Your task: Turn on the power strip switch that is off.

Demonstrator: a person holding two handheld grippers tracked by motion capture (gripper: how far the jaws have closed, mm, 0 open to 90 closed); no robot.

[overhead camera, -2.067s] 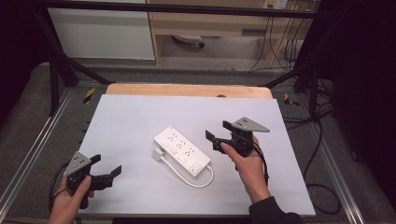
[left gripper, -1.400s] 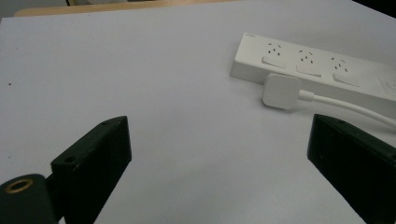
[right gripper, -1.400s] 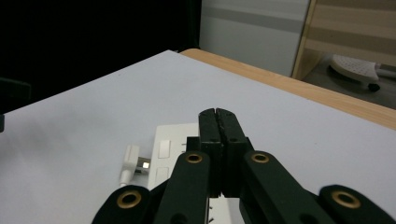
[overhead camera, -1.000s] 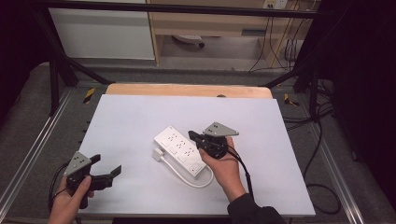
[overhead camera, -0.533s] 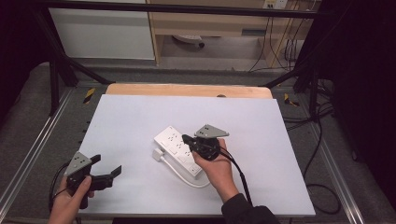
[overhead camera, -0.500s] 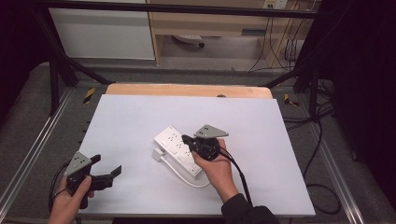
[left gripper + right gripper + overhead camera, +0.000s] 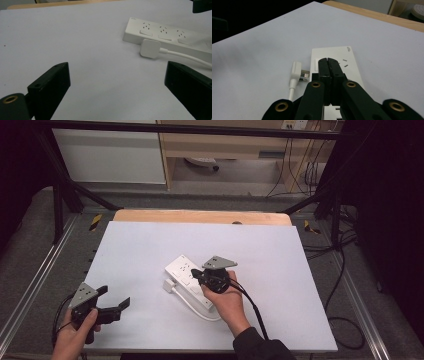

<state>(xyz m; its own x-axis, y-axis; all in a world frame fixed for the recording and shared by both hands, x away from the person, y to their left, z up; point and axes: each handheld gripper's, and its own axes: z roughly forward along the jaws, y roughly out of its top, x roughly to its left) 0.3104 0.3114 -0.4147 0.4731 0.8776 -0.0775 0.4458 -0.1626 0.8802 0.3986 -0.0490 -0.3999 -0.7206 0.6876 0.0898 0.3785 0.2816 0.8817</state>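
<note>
While the right gripper [image 7: 206, 278] rests, jaws pressed together and holding nothing, directly over the white power strip [image 7: 190, 280] at table centre, the left gripper [image 7: 102, 306] waits wide open and empty at the near left, well apart. The strip's long axis runs from far left to near right. It is a smooth, rigid plastic bar; its flat square plug [image 7: 150, 48] lies just beside it on the matte white tabletop [image 7: 280, 270].
</note>
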